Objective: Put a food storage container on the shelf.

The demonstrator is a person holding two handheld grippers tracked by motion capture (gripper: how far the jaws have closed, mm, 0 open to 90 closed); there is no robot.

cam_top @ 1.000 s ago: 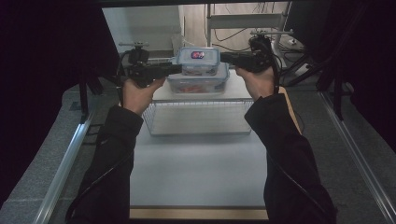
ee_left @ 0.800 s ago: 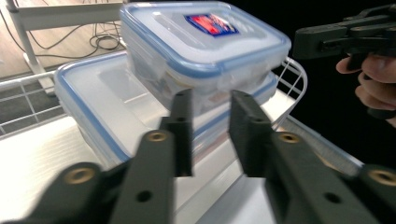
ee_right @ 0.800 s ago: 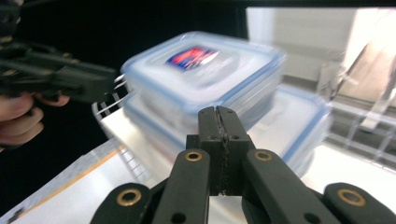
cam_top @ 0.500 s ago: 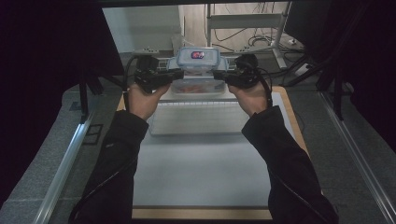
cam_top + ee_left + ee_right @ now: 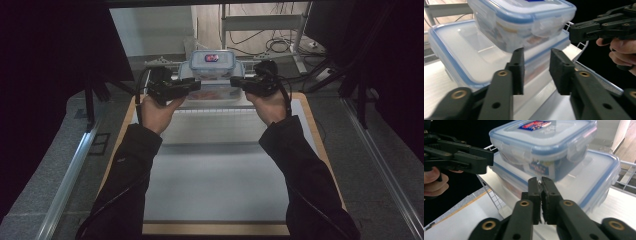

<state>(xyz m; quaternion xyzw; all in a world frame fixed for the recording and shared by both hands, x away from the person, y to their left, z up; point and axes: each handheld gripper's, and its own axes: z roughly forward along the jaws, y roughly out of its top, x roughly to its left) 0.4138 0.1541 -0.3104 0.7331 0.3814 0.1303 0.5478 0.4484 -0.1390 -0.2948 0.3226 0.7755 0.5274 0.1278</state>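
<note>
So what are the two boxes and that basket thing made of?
The small box looks like clear, shiny plastic: the food inside shows through, and its lid has a blue rim and snap clips. The big box under it looks the same, with a cloudy lid. The basket seems to be thin white wire, probably coated metal, judging by its grid.

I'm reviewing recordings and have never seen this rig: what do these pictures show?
A person at a table holds a pair of tongs in each hand. One camera looks down from above. One rides on each pair and looks along its black jaws. A lidded small box sits on a large box, at a wire basket. The left tongs are open, the jaws just opening, with nothing between them. The right tongs are all but shut, having just eased apart slightly. Nothing is held.
</note>
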